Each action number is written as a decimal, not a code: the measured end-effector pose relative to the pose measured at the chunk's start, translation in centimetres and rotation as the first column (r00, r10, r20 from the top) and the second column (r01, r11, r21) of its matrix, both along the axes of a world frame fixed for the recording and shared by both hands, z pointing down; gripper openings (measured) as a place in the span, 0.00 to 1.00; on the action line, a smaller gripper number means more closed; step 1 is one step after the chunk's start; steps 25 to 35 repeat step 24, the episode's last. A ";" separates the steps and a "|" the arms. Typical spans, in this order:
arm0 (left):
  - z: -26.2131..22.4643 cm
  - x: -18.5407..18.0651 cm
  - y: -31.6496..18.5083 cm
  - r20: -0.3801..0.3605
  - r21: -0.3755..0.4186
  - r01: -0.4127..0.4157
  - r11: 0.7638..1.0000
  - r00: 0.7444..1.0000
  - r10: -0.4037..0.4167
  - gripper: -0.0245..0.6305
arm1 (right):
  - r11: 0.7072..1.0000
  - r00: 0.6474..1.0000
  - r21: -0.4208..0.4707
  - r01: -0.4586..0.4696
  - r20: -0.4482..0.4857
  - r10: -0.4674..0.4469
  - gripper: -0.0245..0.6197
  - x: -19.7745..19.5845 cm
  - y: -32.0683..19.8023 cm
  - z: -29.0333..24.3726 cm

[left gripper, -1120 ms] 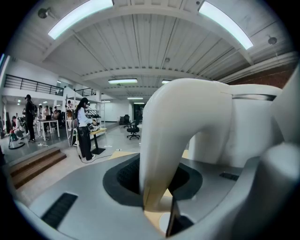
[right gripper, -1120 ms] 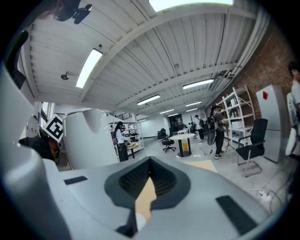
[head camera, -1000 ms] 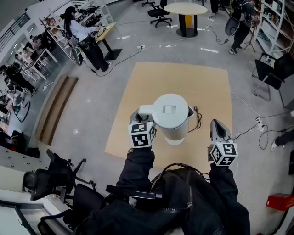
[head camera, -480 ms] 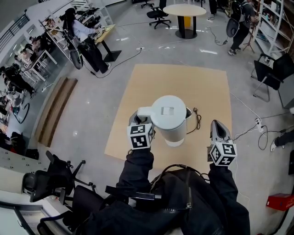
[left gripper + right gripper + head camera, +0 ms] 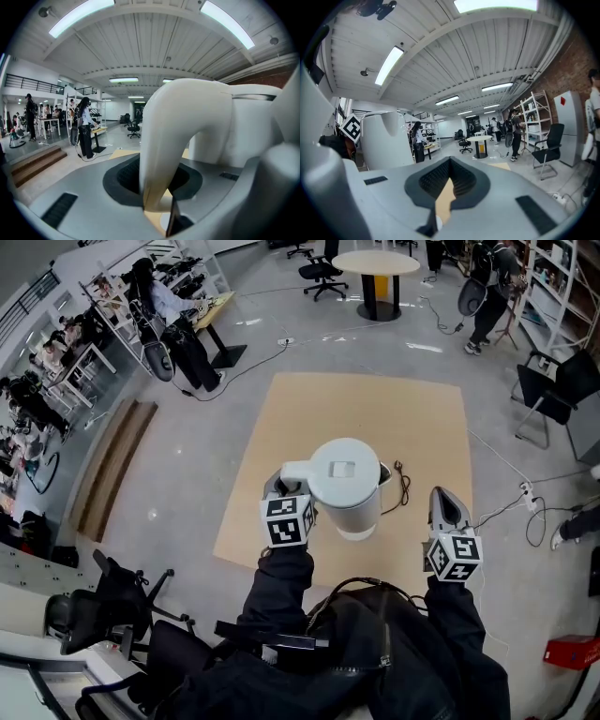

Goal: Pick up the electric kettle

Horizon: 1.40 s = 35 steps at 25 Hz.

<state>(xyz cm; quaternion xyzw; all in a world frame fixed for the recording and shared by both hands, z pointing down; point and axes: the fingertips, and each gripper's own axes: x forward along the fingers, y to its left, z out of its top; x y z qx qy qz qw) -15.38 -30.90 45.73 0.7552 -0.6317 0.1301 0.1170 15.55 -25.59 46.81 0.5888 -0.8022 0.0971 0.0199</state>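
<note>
The white electric kettle (image 5: 345,484) hangs in the air above the tan mat (image 5: 375,409), lid up. My left gripper (image 5: 284,482) is shut on its curved handle (image 5: 183,136), which passes between the dark pads in the left gripper view; the kettle body (image 5: 253,126) fills that view's right side. Just behind the kettle, a dark base (image 5: 388,468) with a black cord (image 5: 404,486) lies on the mat, mostly hidden. My right gripper (image 5: 446,495) hovers to the right of the kettle, apart from it, shut with nothing between its pads (image 5: 461,180). Its view shows the kettle (image 5: 386,140) at left.
A round table (image 5: 380,261) and office chairs stand beyond the mat. People work at benches (image 5: 178,310) at the far left. A black chair (image 5: 553,390) and a power strip with cables (image 5: 530,495) lie to the right. Another office chair (image 5: 103,601) is near my left leg.
</note>
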 end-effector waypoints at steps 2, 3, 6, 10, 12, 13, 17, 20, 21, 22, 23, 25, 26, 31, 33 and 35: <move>0.0 0.0 -0.1 0.001 0.000 -0.001 1.000 1.000 0.001 0.19 | 1.000 1.000 0.004 -0.006 -0.002 0.006 0.04 0.1 0.0 -0.1; 0.1 0.0 -0.1 0.001 0.000 -0.003 1.000 1.000 0.003 0.19 | 1.000 1.000 0.005 -0.008 -0.002 0.008 0.04 0.1 0.0 -0.1; 0.2 0.0 0.0 0.001 -0.004 -0.004 1.000 1.000 0.004 0.19 | 1.000 1.000 0.003 -0.006 0.000 0.006 0.04 0.1 0.1 -0.1; 0.2 0.0 0.2 -0.003 -0.007 -0.005 1.000 1.000 0.005 0.19 | 1.000 1.000 0.000 0.001 -0.003 -0.001 0.04 0.0 0.4 -0.1; 0.1 0.1 0.1 -0.002 -0.005 -0.004 1.000 1.000 0.004 0.19 | 1.000 1.000 0.003 0.005 -0.006 -0.005 0.04 0.0 0.3 -0.3; 0.0 0.1 0.1 0.001 -0.004 -0.004 1.000 1.000 0.004 0.19 | 1.000 1.000 0.003 0.006 -0.006 -0.006 0.04 0.0 0.3 -0.3; 0.4 0.0 0.4 0.008 -0.009 -0.008 1.000 1.000 0.008 0.19 | 1.000 1.000 0.004 0.006 -0.008 -0.006 0.04 -0.1 0.7 -0.2; 0.6 -0.1 0.4 0.004 -0.012 -0.009 1.000 1.000 0.009 0.19 | 1.000 1.000 0.001 0.006 -0.007 -0.006 0.04 -0.2 0.6 -0.2; 0.6 -0.1 0.3 0.004 -0.013 -0.008 1.000 1.000 0.008 0.19 | 1.000 1.000 0.001 0.007 -0.007 -0.007 0.04 -0.2 0.5 -0.2; 0.7 -0.1 0.2 0.003 -0.014 -0.007 1.000 1.000 0.007 0.19 | 1.000 1.000 0.001 0.008 -0.008 -0.008 0.04 -0.1 0.5 -0.1; 0.7 0.0 0.1 0.003 -0.014 -0.006 1.000 1.000 0.006 0.19 | 1.000 1.000 0.001 0.009 -0.008 -0.009 0.04 -0.1 0.4 -0.1; 0.8 0.0 0.0 0.003 -0.014 -0.005 1.000 1.000 0.005 0.19 | 1.000 1.000 0.001 0.010 -0.009 -0.010 0.04 0.0 0.3 -0.1; 0.8 0.0 0.0 0.003 -0.014 -0.005 1.000 1.000 0.005 0.19 | 1.000 1.000 0.001 0.010 -0.009 -0.010 0.04 0.0 0.3 -0.1; 0.8 0.0 0.0 0.003 -0.014 -0.005 1.000 1.000 0.005 0.19 | 1.000 1.000 0.001 0.010 -0.009 -0.010 0.04 0.0 0.3 -0.1; 0.8 0.0 0.0 0.003 -0.014 -0.005 1.000 1.000 0.005 0.19 | 1.000 1.000 0.001 0.010 -0.009 -0.010 0.04 0.0 0.3 -0.1; 0.8 0.0 0.0 0.003 -0.014 -0.005 1.000 1.000 0.005 0.19 | 1.000 1.000 0.001 0.010 -0.009 -0.010 0.04 0.0 0.3 -0.1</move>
